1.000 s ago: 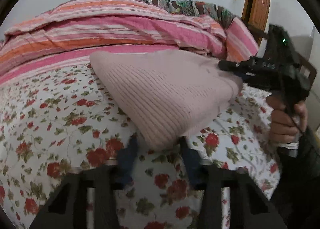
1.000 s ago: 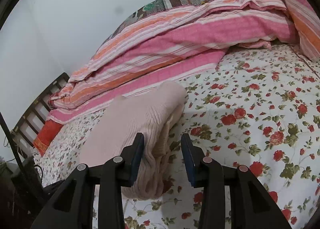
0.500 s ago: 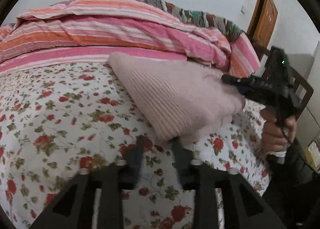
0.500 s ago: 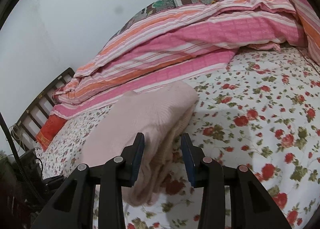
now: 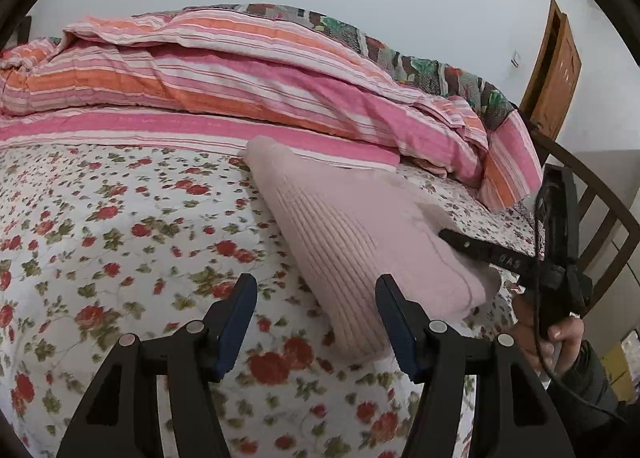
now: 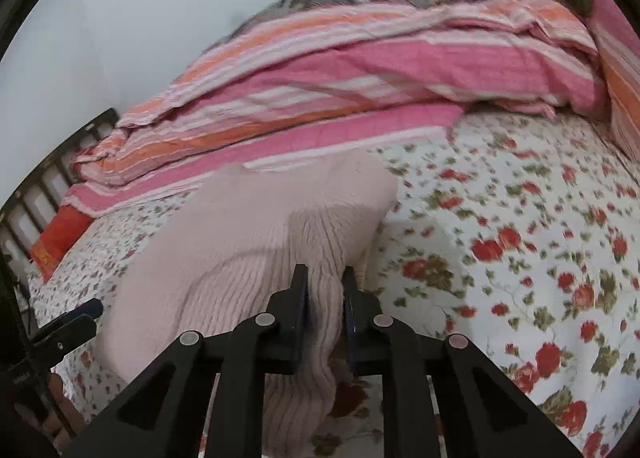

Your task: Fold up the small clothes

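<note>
A folded pale pink ribbed knit garment (image 5: pixel 360 242) lies on the floral bedsheet (image 5: pixel 120 242). My left gripper (image 5: pixel 314 290) is open and empty, just in front of the garment's near corner. My right gripper (image 6: pixel 326 278) is shut on the pink garment (image 6: pixel 248 242), pinching its near folded edge between the pads. The right gripper also shows in the left wrist view (image 5: pixel 444 235), reaching onto the garment from the right, held by a hand (image 5: pixel 560 342).
A pink and orange striped quilt (image 5: pixel 248 86) is bunched along the far side of the bed. A dark bed frame (image 5: pixel 600 218) stands at the right, a wooden door (image 5: pixel 556 66) behind it. A slatted headboard (image 6: pixel 36 202) is at the left.
My left gripper has let go of the garment, opened wide and pulled back. My right gripper has closed on the garment's edge. The garment now lies lower on the bed.
</note>
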{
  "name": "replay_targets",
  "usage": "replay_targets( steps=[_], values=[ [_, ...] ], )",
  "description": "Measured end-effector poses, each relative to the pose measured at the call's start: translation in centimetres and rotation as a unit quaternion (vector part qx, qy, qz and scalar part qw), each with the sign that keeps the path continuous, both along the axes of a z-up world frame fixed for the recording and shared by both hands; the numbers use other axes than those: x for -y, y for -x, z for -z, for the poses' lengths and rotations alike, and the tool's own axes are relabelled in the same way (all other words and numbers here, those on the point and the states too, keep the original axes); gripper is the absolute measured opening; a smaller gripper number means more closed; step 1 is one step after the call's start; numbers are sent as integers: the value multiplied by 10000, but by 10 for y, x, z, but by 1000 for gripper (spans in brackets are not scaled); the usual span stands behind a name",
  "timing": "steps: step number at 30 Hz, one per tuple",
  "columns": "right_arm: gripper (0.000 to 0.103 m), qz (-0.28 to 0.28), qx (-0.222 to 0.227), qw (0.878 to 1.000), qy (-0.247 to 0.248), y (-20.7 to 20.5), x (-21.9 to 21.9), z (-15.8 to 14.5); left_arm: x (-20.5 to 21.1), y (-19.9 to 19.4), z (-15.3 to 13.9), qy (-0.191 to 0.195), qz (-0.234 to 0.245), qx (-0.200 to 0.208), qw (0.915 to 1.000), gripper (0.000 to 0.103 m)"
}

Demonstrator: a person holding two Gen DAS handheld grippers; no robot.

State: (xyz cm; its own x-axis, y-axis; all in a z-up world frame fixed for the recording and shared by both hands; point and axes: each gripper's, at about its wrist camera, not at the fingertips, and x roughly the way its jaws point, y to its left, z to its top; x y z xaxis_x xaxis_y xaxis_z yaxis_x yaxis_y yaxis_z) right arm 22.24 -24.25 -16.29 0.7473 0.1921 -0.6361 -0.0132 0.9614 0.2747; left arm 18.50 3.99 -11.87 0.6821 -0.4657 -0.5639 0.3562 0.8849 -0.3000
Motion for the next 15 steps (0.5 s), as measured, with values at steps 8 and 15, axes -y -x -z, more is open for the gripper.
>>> replay_targets(
  steps=[8, 15],
  values=[
    [16, 2, 20, 9999, 108, 3, -2, 2, 17, -8, 1, -48, -44, -56, 10000, 60],
    [29, 89, -39, 9999, 54, 6, 3, 2, 23, -20, 2, -14, -244, -258, 9994, 62]
  ],
)
